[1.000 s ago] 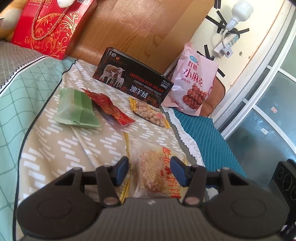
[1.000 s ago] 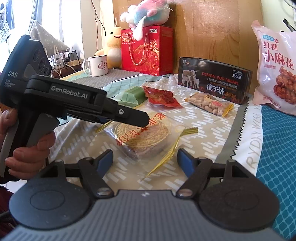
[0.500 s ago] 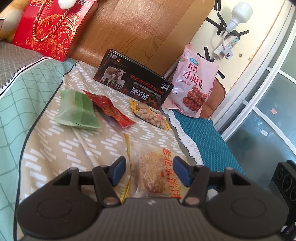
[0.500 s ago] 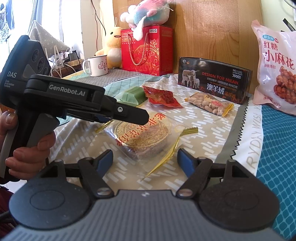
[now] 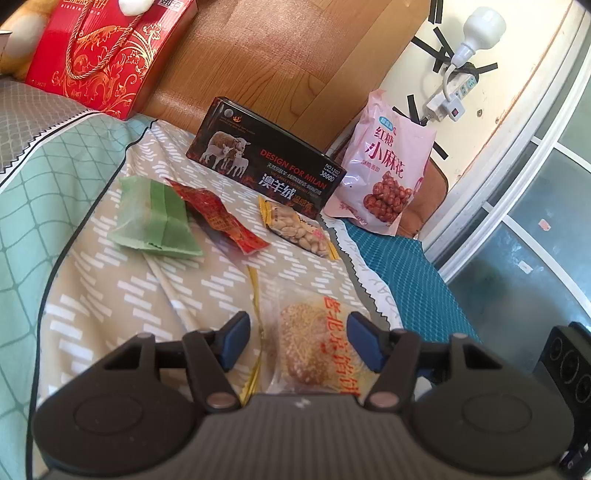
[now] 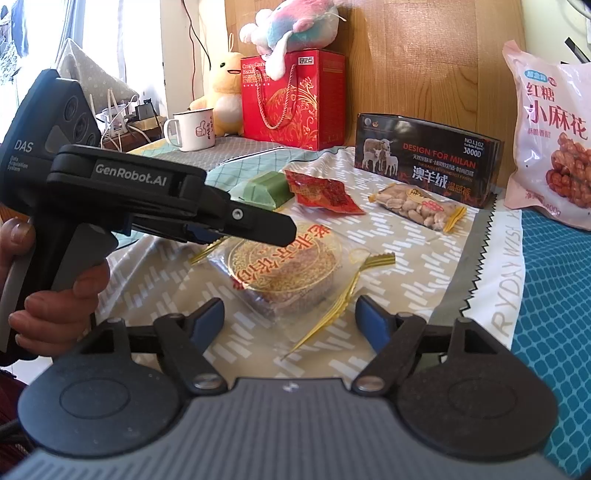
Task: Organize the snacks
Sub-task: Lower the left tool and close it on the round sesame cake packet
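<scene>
A clear-wrapped sesame cake (image 5: 314,347) (image 6: 284,269) lies on the patterned cloth (image 5: 122,295). My left gripper (image 5: 297,341) is open, its blue fingertips on either side of the cake; it shows from the side in the right wrist view (image 6: 258,225), just above the cake. My right gripper (image 6: 290,319) is open and empty, a little short of the cake. Farther back lie a green packet (image 5: 155,218) (image 6: 266,186), a red packet (image 5: 218,216) (image 6: 321,192) and a peanut packet (image 5: 299,230) (image 6: 417,206).
A black sheep-print box (image 5: 266,173) (image 6: 424,155) and a pink snack bag (image 5: 388,177) (image 6: 550,147) stand at the back. A red gift bag (image 6: 291,99), plush toys (image 6: 291,26) and a white mug (image 6: 192,129) sit far left. A blue mat (image 6: 554,314) lies right.
My left gripper has opened wider around the sesame cake and drawn back slightly. My right gripper has stayed still.
</scene>
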{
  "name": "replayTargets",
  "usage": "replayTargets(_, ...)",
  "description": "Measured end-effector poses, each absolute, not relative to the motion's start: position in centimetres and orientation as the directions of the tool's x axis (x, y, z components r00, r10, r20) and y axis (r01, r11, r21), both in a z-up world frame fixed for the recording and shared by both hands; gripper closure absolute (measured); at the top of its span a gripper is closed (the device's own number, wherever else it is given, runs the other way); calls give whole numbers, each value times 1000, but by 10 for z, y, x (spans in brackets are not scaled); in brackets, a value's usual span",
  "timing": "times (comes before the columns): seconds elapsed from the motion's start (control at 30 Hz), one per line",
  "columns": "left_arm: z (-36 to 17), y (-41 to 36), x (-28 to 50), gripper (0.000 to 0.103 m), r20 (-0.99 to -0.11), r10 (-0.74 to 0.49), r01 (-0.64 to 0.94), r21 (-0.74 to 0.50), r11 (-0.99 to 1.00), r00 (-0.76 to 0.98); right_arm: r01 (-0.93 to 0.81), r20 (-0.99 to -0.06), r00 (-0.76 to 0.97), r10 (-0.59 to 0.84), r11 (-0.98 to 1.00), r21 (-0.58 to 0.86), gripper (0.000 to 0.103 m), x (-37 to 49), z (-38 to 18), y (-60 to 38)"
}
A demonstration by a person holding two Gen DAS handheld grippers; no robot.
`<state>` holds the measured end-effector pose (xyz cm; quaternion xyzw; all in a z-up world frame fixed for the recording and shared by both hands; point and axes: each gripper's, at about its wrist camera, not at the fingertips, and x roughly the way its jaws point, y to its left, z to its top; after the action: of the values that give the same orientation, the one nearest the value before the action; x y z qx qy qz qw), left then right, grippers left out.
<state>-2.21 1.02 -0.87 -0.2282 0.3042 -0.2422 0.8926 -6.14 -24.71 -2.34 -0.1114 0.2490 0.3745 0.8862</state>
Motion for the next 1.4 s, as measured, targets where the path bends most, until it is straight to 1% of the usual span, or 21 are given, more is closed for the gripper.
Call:
replayTargets(0.83, -8, 10, -23, 42, -435, -567, 293, -548, 783, 700, -694, -522, 621, 585, 720, -18, 23, -61, -24, -247)
replayTargets(0.9, -8, 8, -23, 43, -438, -565, 294, -544, 786, 700, -691, -520, 626, 582, 722, -23, 27, -62, -24, -247)
replayTargets(0.97, -8, 6, -24, 45, -440, -566, 298, -541, 787, 697, -695, -515, 624, 587, 718, -24, 41, -62, -23, -248)
replayTargets(1.0, -7, 5, -24, 45, -442, -567, 300, -539, 787, 695, -697, -514, 624, 588, 717, -26, 42, -63, -23, -248)
replayTargets(1.07, -7, 3, -24, 48, -447, -573, 310, -533, 788, 687, -695, -513, 627, 586, 718, -29, 45, -64, -23, -248)
replayTargets(1.17, -6, 0, -26, 51, -459, -560, 312, -510, 802, 690, -692, -507, 628, 590, 722, -16, 49, -66, -24, -248)
replayTargets(1.3, -5, 0, -27, 54, -457, -560, 313, -509, 802, 691, -691, -500, 634, 590, 723, -22, 52, -70, -24, -247)
replayTargets(1.4, -4, -1, -28, 55, -457, -556, 316, -501, 806, 694, -692, -498, 631, 594, 722, -16, 52, -69, -24, -248)
